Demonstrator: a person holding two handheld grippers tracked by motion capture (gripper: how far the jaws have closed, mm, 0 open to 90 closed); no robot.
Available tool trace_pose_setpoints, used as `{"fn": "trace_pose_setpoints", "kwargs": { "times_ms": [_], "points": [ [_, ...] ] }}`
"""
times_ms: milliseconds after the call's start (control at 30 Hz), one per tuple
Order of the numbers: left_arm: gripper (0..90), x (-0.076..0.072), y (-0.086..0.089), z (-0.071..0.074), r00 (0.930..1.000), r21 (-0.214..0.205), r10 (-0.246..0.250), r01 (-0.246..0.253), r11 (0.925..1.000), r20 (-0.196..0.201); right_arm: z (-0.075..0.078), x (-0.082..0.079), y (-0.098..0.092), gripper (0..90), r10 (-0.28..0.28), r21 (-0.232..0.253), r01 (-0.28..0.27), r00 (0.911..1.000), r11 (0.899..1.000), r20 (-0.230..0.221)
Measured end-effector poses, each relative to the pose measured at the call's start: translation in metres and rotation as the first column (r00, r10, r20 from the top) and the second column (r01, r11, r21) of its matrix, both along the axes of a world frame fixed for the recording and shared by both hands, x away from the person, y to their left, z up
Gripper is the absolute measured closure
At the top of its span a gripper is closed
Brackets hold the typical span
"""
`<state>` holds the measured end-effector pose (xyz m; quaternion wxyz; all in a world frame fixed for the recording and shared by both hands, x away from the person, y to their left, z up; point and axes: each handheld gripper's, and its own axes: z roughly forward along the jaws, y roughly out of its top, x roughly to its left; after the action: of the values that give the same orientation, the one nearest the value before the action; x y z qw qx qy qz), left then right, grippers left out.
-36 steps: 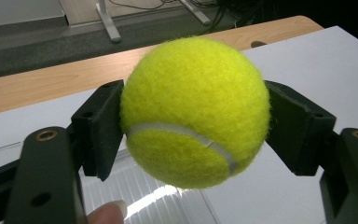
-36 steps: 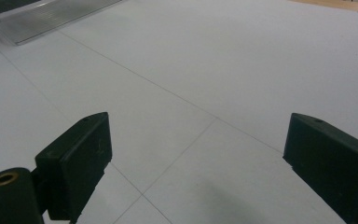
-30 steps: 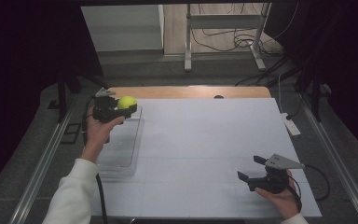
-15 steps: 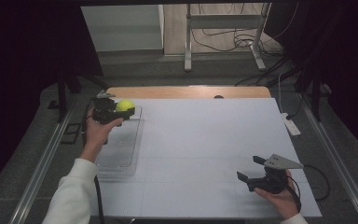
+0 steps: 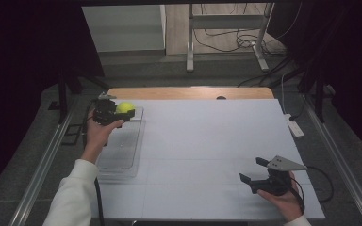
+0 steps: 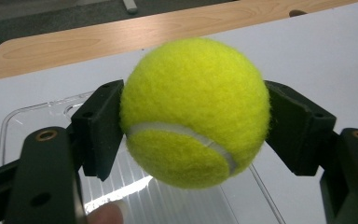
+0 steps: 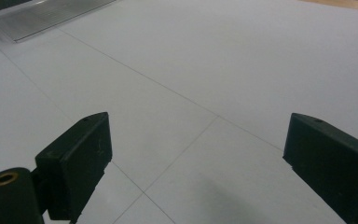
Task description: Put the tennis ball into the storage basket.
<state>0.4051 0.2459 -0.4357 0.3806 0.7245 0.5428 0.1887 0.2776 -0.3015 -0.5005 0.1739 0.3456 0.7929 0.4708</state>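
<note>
A yellow-green tennis ball (image 6: 195, 112) is clamped between the two black jaws of my left gripper (image 5: 122, 113); both pads press on its sides. In the high view the ball (image 5: 125, 107) hangs over the far end of a clear plastic tray (image 5: 122, 150) at the table's left. The tray (image 6: 42, 116) lies just below the ball in the left gripper view. My right gripper (image 5: 253, 170) rests near the table's front right corner, open, and its jaws (image 7: 200, 163) stand wide apart over the bare white tabletop.
The white tabletop (image 5: 207, 141) is ruled with faint grid lines, and a wooden strip (image 5: 188, 92) runs along its far edge. A white power strip (image 5: 293, 126) lies at the right edge. Metal rails flank the table, and stand legs with cables sit on the floor beyond.
The left hand has carried the ball slightly toward the far end of the tray. The right gripper has stayed where it was.
</note>
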Motion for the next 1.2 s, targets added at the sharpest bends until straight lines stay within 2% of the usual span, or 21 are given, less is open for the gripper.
{"fn": "trace_pose_setpoints", "kwargs": {
  "times_ms": [600, 767, 1200],
  "points": [
    [27.1, 0.003, 0.019, -0.003, 0.9975, 0.006, 0.066, -0.066, 0.9978, -0.025, -0.001, 0.0, 0.001, 8.1, 0.001, 0.002, -0.001, 1.0, 1.0, -0.005],
    [27.1, 0.007, 0.021, -0.001, 0.9964, 0.033, 0.078, -0.077, 0.9965, -0.033, -0.001, 0.002, 0.0, 8.1, 0.001, 0.002, -0.001, 1.0, 1.0, -0.008],
    [27.1, 0.01, 0.027, -0.006, 0.9929, 0.046, 0.1, -0.097, 0.9942, -0.065, -0.001, 0.002, 0.0, 8.1, 0.001, 0.0, -0.001, 1.0, 1.0, -0.006]
  ]
}}
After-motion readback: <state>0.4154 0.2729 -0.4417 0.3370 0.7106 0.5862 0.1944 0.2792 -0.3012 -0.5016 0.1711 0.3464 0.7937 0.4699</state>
